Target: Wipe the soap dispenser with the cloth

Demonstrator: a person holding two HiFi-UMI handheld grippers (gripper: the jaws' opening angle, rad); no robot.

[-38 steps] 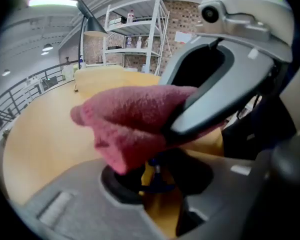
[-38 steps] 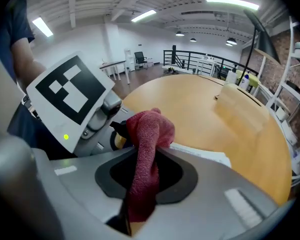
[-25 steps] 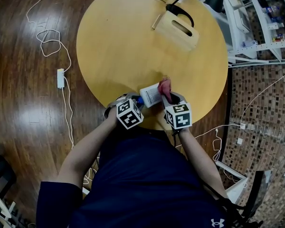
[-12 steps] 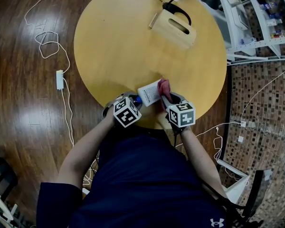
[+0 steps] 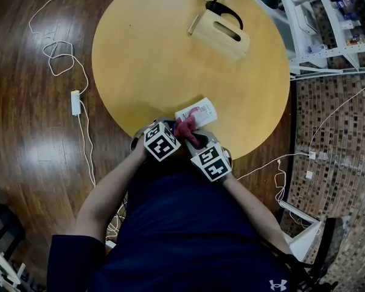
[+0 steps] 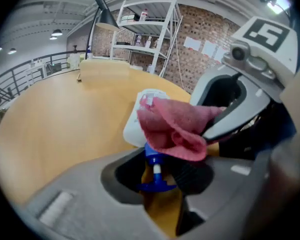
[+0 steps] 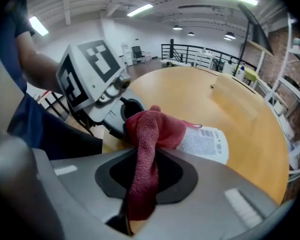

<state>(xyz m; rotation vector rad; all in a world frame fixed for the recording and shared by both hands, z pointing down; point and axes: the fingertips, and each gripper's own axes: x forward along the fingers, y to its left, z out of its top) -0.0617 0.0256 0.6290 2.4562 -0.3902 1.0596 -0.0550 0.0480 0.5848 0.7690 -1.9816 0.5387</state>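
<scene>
The white soap dispenser [image 5: 196, 112] lies tilted over the near edge of the round wooden table [image 5: 140, 59], with its blue pump [image 6: 155, 171] toward me. My left gripper [image 5: 170, 132] is shut on that pump end [image 6: 157, 169]. My right gripper [image 5: 198, 143] is shut on a red cloth [image 5: 185, 126]. The cloth drapes over the bottle's neck end, against the white body [image 6: 140, 119]. In the right gripper view the cloth [image 7: 145, 159] runs up out of the jaws [image 7: 147, 171] onto the labelled bottle [image 7: 205, 141]. The two grippers are close together.
A pale wooden box with a slot handle [image 5: 222, 35] and a black lamp foot [image 5: 222, 10] stand at the table's far side. White shelving [image 5: 316, 29] stands to the right. A power strip [image 5: 76, 102] and cables lie on the dark wood floor at the left.
My right gripper has swung left and toward me, dragging the cloth from the bottle's right side to its pump end. The bottle's far end has tipped up and to the right. The left gripper has stayed put.
</scene>
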